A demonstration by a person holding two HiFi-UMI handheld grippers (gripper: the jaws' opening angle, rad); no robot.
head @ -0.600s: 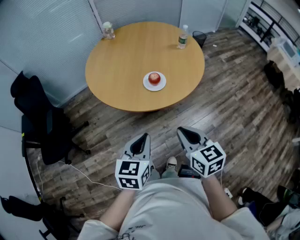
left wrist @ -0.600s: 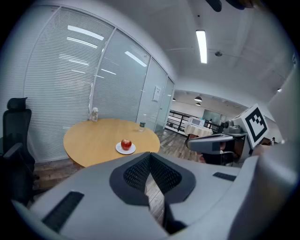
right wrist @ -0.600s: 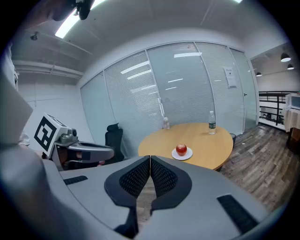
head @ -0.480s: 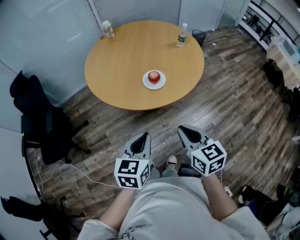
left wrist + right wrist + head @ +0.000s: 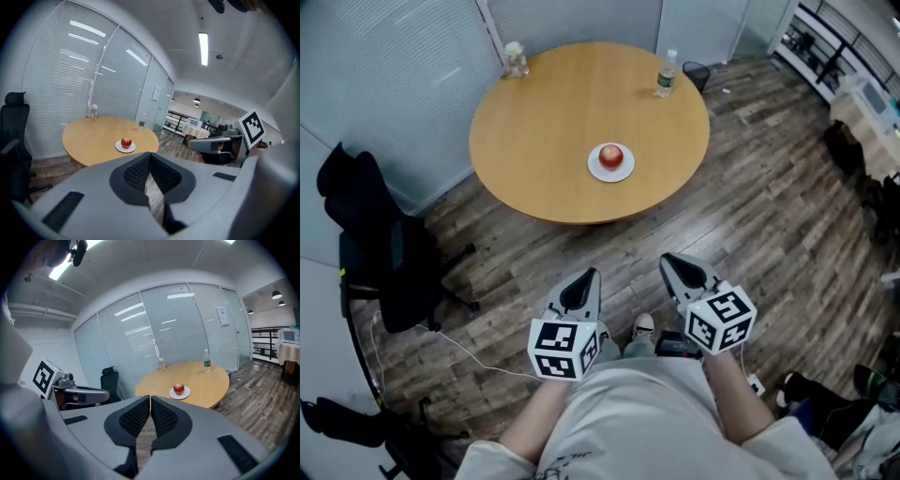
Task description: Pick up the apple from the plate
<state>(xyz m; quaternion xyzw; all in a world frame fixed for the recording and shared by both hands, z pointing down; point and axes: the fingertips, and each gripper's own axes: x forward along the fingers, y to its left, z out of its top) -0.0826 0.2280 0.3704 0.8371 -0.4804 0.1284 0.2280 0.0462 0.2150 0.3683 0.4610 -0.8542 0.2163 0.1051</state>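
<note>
Centred on the round tan wooden table [image 5: 544, 122], the red apple [image 5: 611, 156] is seated on a small white plate [image 5: 594, 170]. The left gripper [image 5: 589, 277] and right gripper [image 5: 669, 263] are closed, empty and well apart from it. If the jaws are not opened on approach, the apple could be knocked off and sent rolling.

We saw a round wooden table [image 5: 544, 122] standing on a plank floor [image 5: 750, 216]. A white plate [image 5: 596, 170] lay on the tabletop, a little towards our side of its middle. Beyond the plate and to its right, a clear bottle [image 5: 666, 73] stood upright close to the far rim. Beyond the plate and to its left, a squat clear jar [image 5: 515, 59] stood at the far rim, well apart from the plate.
</note>
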